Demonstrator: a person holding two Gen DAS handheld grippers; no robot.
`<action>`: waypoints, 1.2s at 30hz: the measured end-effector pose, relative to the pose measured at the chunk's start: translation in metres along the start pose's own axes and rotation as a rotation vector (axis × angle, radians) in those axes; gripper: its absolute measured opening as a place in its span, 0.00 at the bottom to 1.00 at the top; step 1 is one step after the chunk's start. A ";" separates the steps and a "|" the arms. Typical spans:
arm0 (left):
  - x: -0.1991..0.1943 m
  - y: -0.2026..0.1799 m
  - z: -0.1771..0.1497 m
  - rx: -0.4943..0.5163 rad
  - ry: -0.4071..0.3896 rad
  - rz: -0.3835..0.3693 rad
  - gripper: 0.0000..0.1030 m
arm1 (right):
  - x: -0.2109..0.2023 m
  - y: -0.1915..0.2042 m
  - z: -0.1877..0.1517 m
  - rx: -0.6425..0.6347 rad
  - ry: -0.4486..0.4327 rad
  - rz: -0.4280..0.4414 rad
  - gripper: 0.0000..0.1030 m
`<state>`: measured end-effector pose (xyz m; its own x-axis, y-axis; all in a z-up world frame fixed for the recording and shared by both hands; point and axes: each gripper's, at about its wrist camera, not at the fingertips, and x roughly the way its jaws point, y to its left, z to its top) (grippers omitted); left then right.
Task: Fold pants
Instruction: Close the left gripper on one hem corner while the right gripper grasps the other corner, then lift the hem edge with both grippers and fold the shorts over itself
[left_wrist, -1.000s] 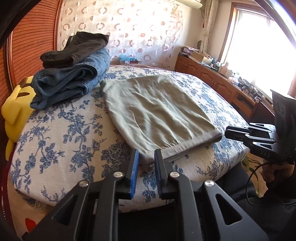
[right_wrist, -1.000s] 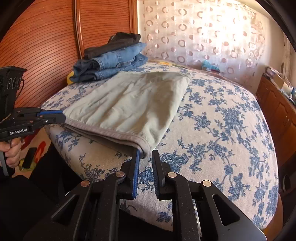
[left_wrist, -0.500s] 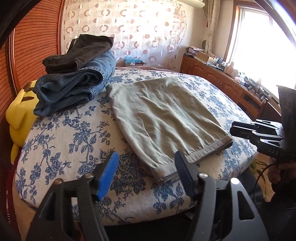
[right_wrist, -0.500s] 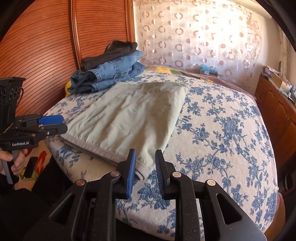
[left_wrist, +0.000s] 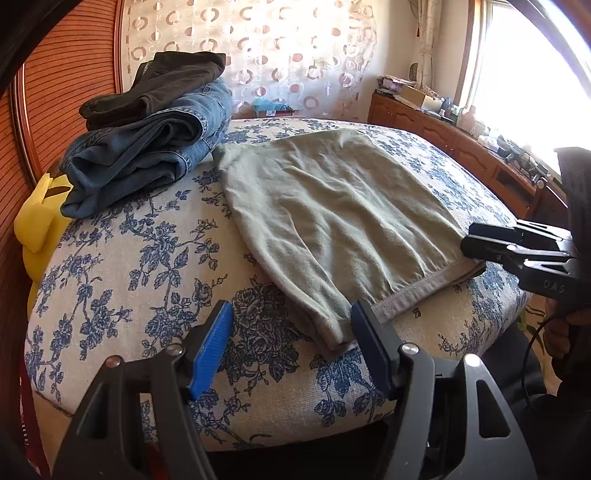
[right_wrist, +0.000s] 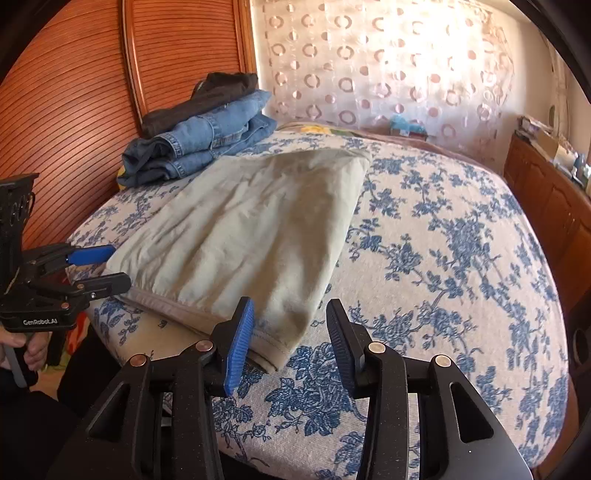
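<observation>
Folded olive-green pants (left_wrist: 332, 214) lie flat on the blue-flowered bed (left_wrist: 140, 266); they also show in the right wrist view (right_wrist: 251, 229). My left gripper (left_wrist: 291, 350) is open and empty, its jaws apart around the near left corner of the pants without holding it. My right gripper (right_wrist: 288, 343) is open and empty around the near right corner. The right gripper shows at the right of the left wrist view (left_wrist: 517, 251); the left gripper shows at the left of the right wrist view (right_wrist: 92, 269).
A stack of folded jeans (left_wrist: 147, 151) with dark pants (left_wrist: 159, 85) on top lies at the bed's far left, near the wooden headboard (right_wrist: 74, 92). A yellow plush toy (left_wrist: 37, 218) sits beside it. A wooden sideboard (left_wrist: 461, 140) runs along the window wall.
Both grippers were shut on the near corners of the pants; they have opened, let the cloth go and pulled back slightly. The pants lie flat.
</observation>
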<state>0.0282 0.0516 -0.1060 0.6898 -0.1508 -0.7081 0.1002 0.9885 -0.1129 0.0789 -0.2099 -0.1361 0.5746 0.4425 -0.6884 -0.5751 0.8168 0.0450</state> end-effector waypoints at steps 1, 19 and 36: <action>0.000 0.000 -0.001 -0.001 -0.002 -0.001 0.64 | 0.001 0.000 -0.001 0.001 0.005 -0.001 0.40; -0.011 -0.011 -0.015 0.000 -0.016 -0.088 0.30 | 0.003 0.002 -0.014 0.044 0.037 0.003 0.40; -0.013 -0.011 -0.016 -0.021 -0.014 -0.140 0.08 | -0.001 0.007 -0.018 0.053 0.056 0.067 0.16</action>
<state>0.0065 0.0426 -0.1071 0.6799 -0.2871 -0.6748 0.1810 0.9574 -0.2250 0.0636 -0.2115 -0.1484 0.5016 0.4767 -0.7219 -0.5785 0.8053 0.1298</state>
